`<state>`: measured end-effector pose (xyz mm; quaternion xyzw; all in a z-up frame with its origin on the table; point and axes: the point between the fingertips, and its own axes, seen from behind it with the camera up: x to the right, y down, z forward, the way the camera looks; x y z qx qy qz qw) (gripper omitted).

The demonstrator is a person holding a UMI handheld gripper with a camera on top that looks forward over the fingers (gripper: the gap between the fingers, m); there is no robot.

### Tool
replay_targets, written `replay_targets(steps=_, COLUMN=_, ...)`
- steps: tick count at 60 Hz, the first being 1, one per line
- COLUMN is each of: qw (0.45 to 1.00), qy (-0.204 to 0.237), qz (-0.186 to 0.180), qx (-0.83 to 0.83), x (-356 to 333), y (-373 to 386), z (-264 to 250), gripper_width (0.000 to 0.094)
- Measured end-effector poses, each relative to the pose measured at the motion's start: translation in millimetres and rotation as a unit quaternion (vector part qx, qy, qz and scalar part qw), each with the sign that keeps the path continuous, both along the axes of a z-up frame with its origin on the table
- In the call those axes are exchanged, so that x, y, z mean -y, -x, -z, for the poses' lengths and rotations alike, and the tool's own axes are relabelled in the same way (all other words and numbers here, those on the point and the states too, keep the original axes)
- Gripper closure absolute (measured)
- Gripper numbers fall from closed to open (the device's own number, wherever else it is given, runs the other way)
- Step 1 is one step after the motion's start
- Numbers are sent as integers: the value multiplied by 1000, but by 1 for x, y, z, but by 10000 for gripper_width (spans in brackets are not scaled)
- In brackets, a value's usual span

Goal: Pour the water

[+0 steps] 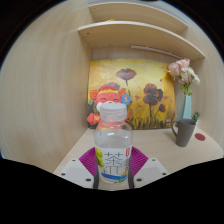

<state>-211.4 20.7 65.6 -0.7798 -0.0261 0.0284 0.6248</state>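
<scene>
A clear plastic bottle with a red cap and a white label stands upright right between my fingers, close to the camera. My gripper is shut on it, and the magenta pads press its label from both sides. The liquid inside looks clear. A dark grey mug sits on the wooden table beyond the fingers to the right, apart from the bottle. The bottle's base is hidden low between the fingers, so I cannot tell whether it rests on the table.
Behind the mug stands a pale blue vase with pink flowers. A flower painting leans on the back wall under wooden shelves. A small orange object lies behind the bottle to the left.
</scene>
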Motion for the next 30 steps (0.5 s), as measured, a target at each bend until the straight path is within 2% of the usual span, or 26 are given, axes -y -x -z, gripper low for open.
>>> replay_targets(steps=11, qw=999, qy=12, qz=-21, qx=-30, x=-6, y=0, z=-7, gripper_width=534)
replay_targets(steps=23, qw=984, qy=23, qz=-37, qx=-172, x=-38, y=-18, z=-56, gripper_width=535)
replay_targets(steps=30, qw=965, qy=17, qz=-16, qx=-260, x=-65, y=-53, z=-95, gripper_width=534)
